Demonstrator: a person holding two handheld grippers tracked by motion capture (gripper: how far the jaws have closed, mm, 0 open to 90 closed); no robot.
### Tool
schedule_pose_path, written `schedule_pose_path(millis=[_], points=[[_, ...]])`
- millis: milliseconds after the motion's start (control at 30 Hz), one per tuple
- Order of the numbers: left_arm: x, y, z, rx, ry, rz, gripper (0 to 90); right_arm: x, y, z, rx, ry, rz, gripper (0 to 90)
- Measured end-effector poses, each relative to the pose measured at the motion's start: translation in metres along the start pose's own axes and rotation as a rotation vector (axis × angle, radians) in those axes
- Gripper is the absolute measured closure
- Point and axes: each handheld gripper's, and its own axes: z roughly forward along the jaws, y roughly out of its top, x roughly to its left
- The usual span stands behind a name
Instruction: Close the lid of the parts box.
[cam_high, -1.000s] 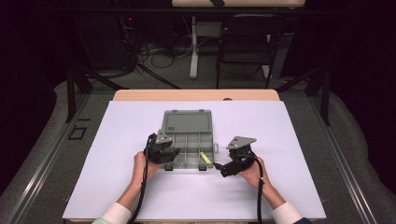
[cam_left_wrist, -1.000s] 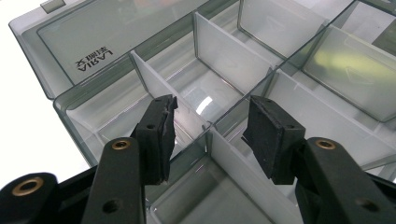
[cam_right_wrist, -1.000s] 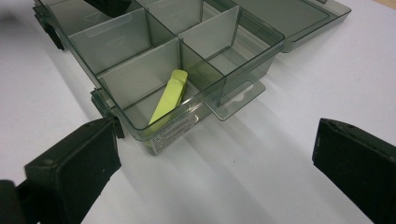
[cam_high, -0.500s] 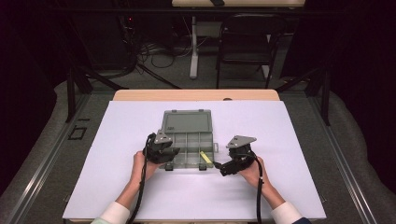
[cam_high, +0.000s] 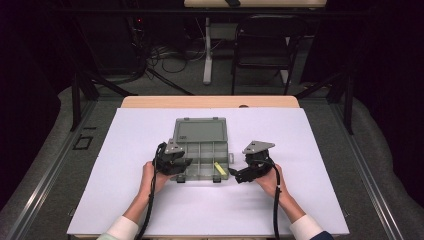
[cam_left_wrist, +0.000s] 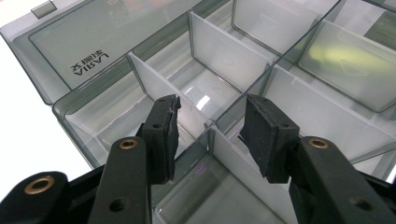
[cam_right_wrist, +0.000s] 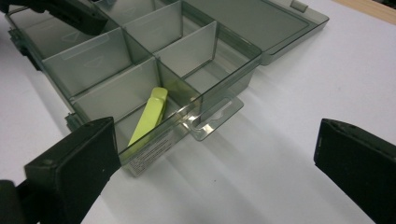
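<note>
A clear grey compartment box (cam_high: 200, 150) lies open on the white table cover, its lid (cam_high: 200, 130) folded flat behind it. A yellow-green clip (cam_high: 218, 168) lies in the front right compartment (cam_right_wrist: 150, 115). My left gripper (cam_high: 183, 169) is over the box's front left corner. In the left gripper view it (cam_left_wrist: 212, 133) is part open, its pads on either side of a white divider (cam_left_wrist: 224, 154) and not pressing it. My right gripper (cam_high: 239, 176) sits just right of the box. Its jaws (cam_right_wrist: 215, 172) are wide open over bare table beside the box's hang tab (cam_right_wrist: 212, 122).
The white cover (cam_high: 310, 200) reaches to the front edge, with a wooden strip (cam_high: 210, 101) along the back. Past the table stand a dark chair (cam_high: 265, 45), cables on the floor and black frame legs.
</note>
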Motion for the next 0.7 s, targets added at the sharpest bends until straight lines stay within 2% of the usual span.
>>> schedule_pose_path(millis=[200, 367, 467, 500, 700], points=[[0.001, 0.0, 0.0, 0.002, -0.005, 0.004, 55.6, -0.002, 0.002, 0.002, 0.012, 0.003, -0.007, 0.0], [0.0, 0.0, 0.0, 0.0, -0.003, 0.002, 55.4, -0.005, 0.004, 0.003, -0.001, 0.009, -0.005, 0.0], [0.0, 0.0, 0.0, 0.0, -0.001, 0.002, 55.4, -0.008, 0.006, 0.006, -0.002, 0.002, -0.003, 0.0], [0.0, 0.0, 0.0, 0.001, -0.001, 0.002, 55.4, -0.009, 0.007, 0.006, 0.018, -0.003, -0.005, 0.0], [0.0, 0.0, 0.0, -0.002, 0.003, 0.001, 55.4, -0.015, 0.014, 0.012, 0.004, -0.019, 0.012, 0.0]])
